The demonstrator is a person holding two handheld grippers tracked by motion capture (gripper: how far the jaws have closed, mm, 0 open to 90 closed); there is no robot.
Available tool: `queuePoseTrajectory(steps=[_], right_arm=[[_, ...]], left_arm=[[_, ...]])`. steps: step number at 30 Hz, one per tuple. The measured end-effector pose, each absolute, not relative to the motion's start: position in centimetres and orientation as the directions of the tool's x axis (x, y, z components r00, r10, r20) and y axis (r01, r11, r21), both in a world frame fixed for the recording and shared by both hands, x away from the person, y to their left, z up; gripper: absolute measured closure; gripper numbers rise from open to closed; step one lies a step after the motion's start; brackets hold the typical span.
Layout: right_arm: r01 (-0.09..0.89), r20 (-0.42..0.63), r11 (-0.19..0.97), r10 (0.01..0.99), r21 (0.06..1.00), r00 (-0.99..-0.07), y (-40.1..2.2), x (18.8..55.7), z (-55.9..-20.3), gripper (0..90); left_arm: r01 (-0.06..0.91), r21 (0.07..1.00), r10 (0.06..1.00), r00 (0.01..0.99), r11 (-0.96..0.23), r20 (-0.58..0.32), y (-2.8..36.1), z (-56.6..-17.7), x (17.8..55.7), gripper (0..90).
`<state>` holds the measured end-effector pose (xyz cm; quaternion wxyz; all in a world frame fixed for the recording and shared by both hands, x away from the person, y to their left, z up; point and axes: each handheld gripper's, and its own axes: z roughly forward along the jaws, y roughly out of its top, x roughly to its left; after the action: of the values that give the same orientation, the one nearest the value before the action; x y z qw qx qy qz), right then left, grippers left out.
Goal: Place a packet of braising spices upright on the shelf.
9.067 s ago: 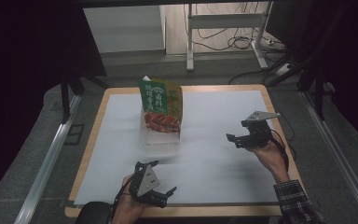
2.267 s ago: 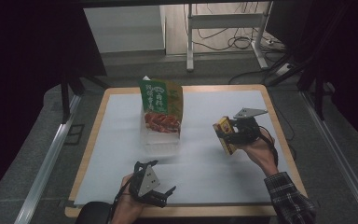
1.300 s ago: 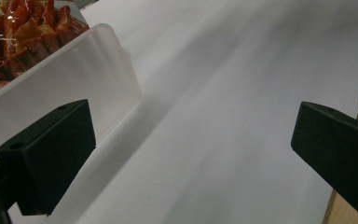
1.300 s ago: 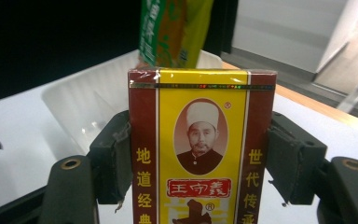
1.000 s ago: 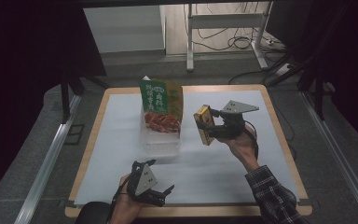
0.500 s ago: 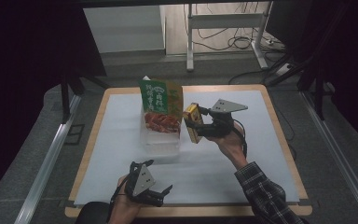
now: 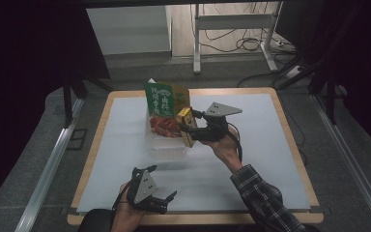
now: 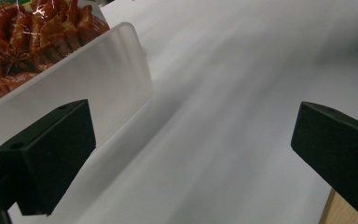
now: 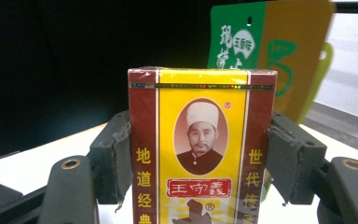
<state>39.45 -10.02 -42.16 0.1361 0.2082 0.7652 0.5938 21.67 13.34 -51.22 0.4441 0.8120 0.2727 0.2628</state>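
The right gripper [image 9: 200, 182] pinches the upright yellow-and-red box [image 9: 201, 149] squarely between its jaws, pads on both sides.

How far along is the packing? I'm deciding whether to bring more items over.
Done: a green snack pouch stands in the clear bin. In hand: the right gripper clamps a yellow-and-red box upright beside the bin, not inside. Left: lowering and releasing it. The left gripper rests open near the table's front edge.

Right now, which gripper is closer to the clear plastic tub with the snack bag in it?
Right. The right gripper, holding a yellow-and-red box, is just beside the clear plastic tub. The left gripper sits apart from it at the table's near edge.
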Motion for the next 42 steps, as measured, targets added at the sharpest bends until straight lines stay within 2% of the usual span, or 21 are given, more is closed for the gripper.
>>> queuePoseTrajectory(steps=[27,42], right_arm=[[0.165,0.067,0.193,0.435,0.967,-0.898,-4.7,40.2,-45.1,32.2],[0.211,0.112,0.190,0.431,0.959,-0.895,-4.6,40.4,-47.4,32.4]], left_arm=[[0.205,0.862,0.669,0.719,-0.463,0.189,13.1,-51.3,21.5,0.0],[0.201,0.854,0.655,0.730,-0.479,0.196,12.9,-51.4,21.5,0.0]])
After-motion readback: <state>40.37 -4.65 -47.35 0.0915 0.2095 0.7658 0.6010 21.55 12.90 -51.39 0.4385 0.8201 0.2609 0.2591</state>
